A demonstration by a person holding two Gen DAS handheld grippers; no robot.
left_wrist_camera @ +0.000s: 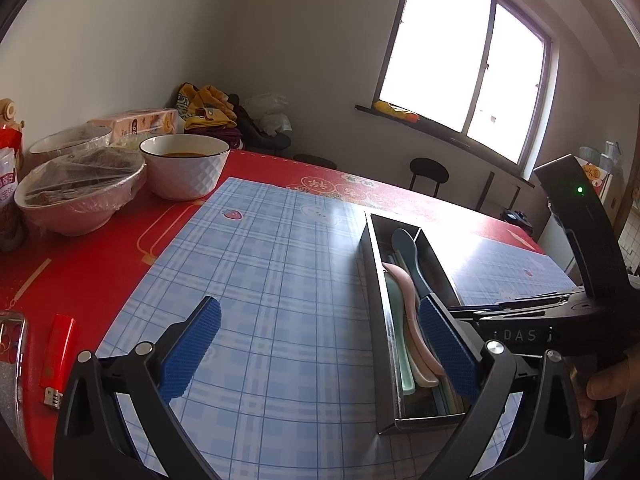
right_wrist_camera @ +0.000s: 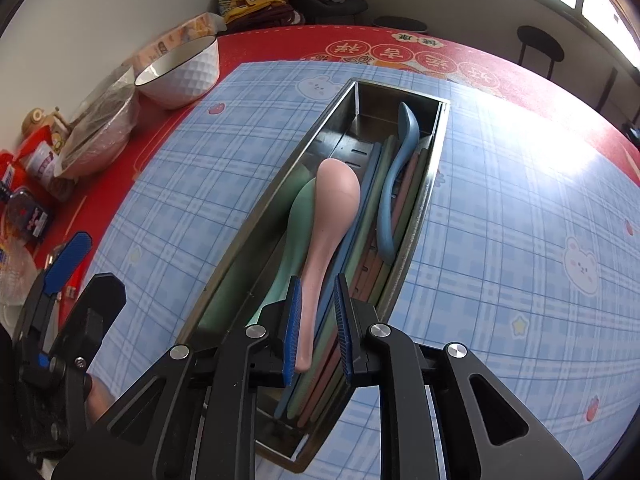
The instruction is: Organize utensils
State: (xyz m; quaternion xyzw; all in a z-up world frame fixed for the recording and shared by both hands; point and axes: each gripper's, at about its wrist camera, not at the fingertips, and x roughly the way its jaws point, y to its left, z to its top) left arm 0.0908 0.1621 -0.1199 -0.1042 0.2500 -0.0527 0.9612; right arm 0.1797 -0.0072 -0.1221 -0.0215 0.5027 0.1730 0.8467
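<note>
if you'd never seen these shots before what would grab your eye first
Probably the long metal utensil tray in the middle of the blue plaid mat, packed with pastel utensils. The pink spoon lies on top, its handle between the fingers of the right claw, which are close but not clearly pressing it. Next, the bright window and the red tablecloth with bowls at the far left, while the left claw hangs wide open.

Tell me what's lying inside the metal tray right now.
Inside the metal tray: a pink spoon on top of a green spoon, a blue spoon, and flat colored sticks lengthwise. The spoons and right claw cover the tray's near floor.
</note>
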